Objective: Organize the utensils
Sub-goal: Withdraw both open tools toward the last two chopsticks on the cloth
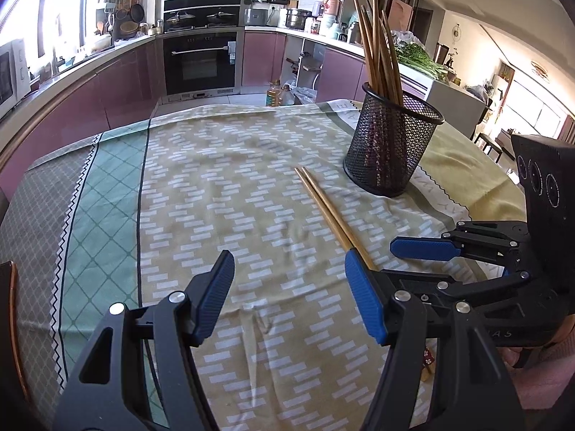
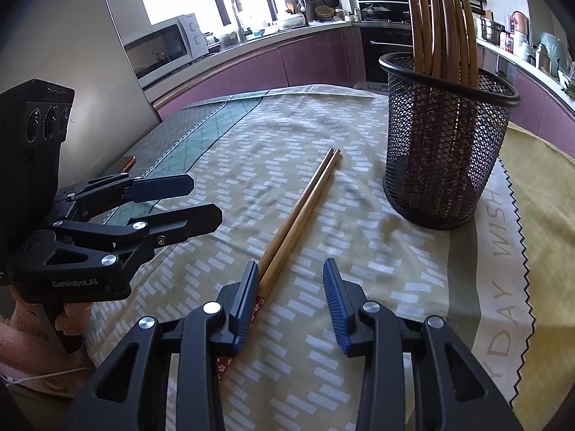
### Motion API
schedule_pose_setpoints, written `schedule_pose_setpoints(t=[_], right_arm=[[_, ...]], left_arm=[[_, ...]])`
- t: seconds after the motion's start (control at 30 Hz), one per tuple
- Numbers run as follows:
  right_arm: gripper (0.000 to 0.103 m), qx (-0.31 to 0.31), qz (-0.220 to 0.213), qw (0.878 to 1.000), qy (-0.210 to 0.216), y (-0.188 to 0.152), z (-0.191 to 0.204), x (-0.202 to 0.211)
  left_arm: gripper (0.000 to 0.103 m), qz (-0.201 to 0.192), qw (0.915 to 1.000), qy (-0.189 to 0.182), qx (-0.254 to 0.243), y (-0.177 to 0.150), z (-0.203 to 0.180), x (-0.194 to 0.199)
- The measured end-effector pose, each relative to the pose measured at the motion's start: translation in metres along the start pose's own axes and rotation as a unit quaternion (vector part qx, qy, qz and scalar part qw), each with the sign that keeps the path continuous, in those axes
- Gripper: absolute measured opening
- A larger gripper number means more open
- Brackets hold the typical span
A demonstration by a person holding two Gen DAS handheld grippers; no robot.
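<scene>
Fingers of the left gripper [image 1: 287, 287] stand apart over the patterned cloth [image 1: 222, 186], holding nothing. Those of the right gripper [image 2: 291, 298] are parted too, with the pair of chopsticks [image 2: 302, 208] lying on the desk just beside its left finger, not gripped. Near the pair stands a black mesh cup [image 2: 445, 143] full of upright chopsticks [image 2: 442, 21].

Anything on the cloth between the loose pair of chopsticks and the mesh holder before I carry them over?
Nothing: in the right wrist view, only bare patterned tablecloth separates the pair of chopsticks from the mesh holder. The left wrist view agrees.
</scene>
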State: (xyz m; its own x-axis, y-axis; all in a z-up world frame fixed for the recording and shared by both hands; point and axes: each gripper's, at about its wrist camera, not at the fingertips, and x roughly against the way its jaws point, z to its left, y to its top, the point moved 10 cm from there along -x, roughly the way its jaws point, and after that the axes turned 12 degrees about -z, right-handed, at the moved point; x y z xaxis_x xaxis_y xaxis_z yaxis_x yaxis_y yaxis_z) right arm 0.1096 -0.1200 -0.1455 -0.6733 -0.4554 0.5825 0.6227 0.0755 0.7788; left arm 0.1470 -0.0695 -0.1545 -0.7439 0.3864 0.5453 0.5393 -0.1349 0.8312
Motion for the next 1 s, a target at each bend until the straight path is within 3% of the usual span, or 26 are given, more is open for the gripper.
schedule_pose_setpoints(t=[1.0], right_arm=[[0.032,0.018,0.015,0.999,-0.025,0.0054,-0.0093,-0.0029]], left_arm=[[0.062,0.010,0.9999,-0.008,-0.011,-0.0050,-0.0099,-0.0056]])
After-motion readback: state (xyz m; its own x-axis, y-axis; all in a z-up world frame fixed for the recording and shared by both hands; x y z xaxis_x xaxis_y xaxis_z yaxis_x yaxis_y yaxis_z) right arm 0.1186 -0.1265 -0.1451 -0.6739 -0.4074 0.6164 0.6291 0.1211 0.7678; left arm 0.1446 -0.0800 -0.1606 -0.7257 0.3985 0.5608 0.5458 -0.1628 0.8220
